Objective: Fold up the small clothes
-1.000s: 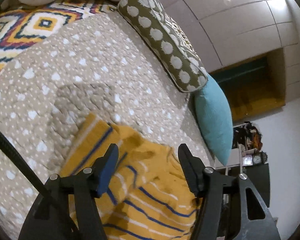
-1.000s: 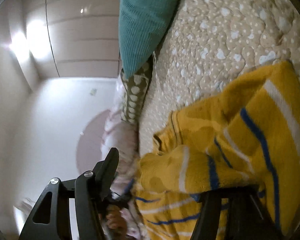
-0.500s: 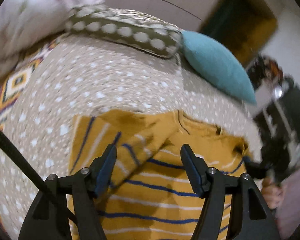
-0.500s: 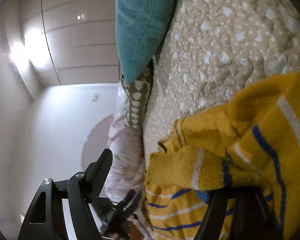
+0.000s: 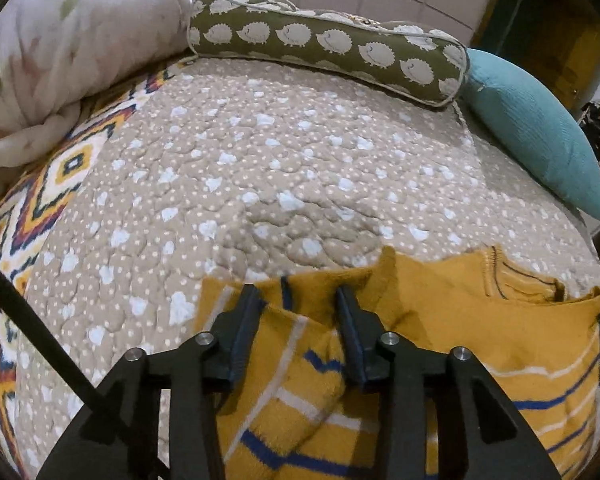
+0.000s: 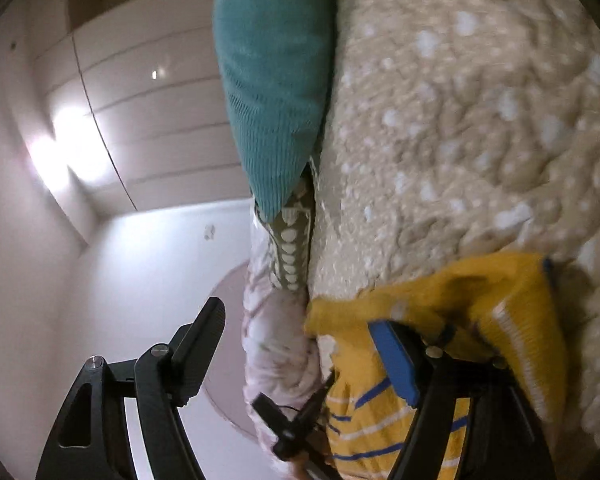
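A small mustard-yellow sweater (image 5: 480, 320) with blue and white stripes lies on the beige quilt (image 5: 260, 160). One sleeve is folded across its body under my left gripper (image 5: 298, 304), which is open just above that sleeve with its fingers straddling it. In the right wrist view the sweater (image 6: 512, 312) bunches over the blue-padded right finger (image 6: 396, 360) of my right gripper (image 6: 300, 332). Its jaws stand wide apart and pinch nothing. The left gripper (image 6: 288, 428) shows low in that view.
A green hedgehog-print bolster (image 5: 328, 44) and a teal cushion (image 5: 536, 132) lie along the far edge of the bed. A rolled pink-white duvet (image 5: 60, 48) lies at the far left on a patterned blanket (image 5: 56, 184). White walls (image 6: 140, 280) show beyond.
My left gripper has moved down and left onto the folded sleeve, its jaws narrower than before. My right gripper has shifted along the sweater's edge, still open.
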A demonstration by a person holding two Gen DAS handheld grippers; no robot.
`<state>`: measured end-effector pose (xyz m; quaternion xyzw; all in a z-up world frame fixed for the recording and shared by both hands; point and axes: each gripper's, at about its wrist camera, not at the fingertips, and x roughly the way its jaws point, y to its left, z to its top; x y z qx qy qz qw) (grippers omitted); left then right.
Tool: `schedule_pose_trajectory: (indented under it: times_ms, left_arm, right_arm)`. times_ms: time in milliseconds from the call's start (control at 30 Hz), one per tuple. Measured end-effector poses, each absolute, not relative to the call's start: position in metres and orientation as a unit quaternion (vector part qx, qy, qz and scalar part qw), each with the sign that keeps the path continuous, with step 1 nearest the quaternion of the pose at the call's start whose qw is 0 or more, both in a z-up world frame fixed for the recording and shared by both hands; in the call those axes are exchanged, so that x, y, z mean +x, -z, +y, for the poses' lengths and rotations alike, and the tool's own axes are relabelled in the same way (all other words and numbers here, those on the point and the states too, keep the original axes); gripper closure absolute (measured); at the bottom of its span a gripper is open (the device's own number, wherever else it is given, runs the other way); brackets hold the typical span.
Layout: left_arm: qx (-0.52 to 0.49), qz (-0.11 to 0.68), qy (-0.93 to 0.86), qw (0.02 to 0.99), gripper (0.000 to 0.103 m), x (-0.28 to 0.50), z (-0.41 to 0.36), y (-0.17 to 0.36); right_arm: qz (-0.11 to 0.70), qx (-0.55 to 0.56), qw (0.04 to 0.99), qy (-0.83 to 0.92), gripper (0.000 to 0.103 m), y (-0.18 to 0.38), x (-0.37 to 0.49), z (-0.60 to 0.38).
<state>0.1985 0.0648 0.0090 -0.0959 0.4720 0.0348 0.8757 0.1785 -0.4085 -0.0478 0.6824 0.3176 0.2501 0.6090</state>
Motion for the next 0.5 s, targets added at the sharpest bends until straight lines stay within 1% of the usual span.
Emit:
schedule_pose_trajectory:
  times_ms: [133,200,233,267,300,367,400,433,500]
  left_arm:
    - [-0.081,0.450,-0.032,0.889,0.059,0.196,0.059,-0.004]
    - [-0.088,0.444,-0.026,0.891,0.055,0.195,0.060,-0.004]
    - [-0.094,0.442,-0.020,0.892,0.054,0.195,0.062,-0.004]
    - [-0.104,0.439,-0.009,0.892,0.049,0.194,0.065,-0.004]
    - [-0.114,0.437,0.003,0.892,0.042,0.193,0.067,-0.004]
    - [-0.134,0.430,0.029,0.892,0.035,0.191,0.071,-0.004]
    - [-0.143,0.426,0.038,0.892,0.032,0.190,0.074,-0.004]
    - [-0.151,0.422,0.044,0.893,0.031,0.188,0.075,-0.003]
    - [-0.164,0.414,0.053,0.894,0.031,0.185,0.078,-0.003]
  right_arm:
    - [0.285,0.704,0.612,-0.221,0.024,0.049,0.166,-0.429]
    - [0.284,0.689,0.640,-0.191,0.023,0.040,0.144,-0.448]
    - [0.292,0.662,0.666,-0.182,0.021,0.032,0.129,-0.456]
    - [0.304,0.628,0.694,-0.177,0.020,0.023,0.119,-0.458]
    - [0.323,0.583,0.726,-0.167,0.019,0.015,0.103,-0.459]
    - [0.377,0.485,0.781,-0.109,0.018,0.012,0.067,-0.453]
    - [0.387,0.463,0.792,-0.096,0.021,0.015,0.056,-0.450]
    - [0.380,0.441,0.807,-0.098,0.027,0.017,0.043,-0.447]
    - [0.359,0.412,0.832,-0.099,0.028,0.017,0.030,-0.442]
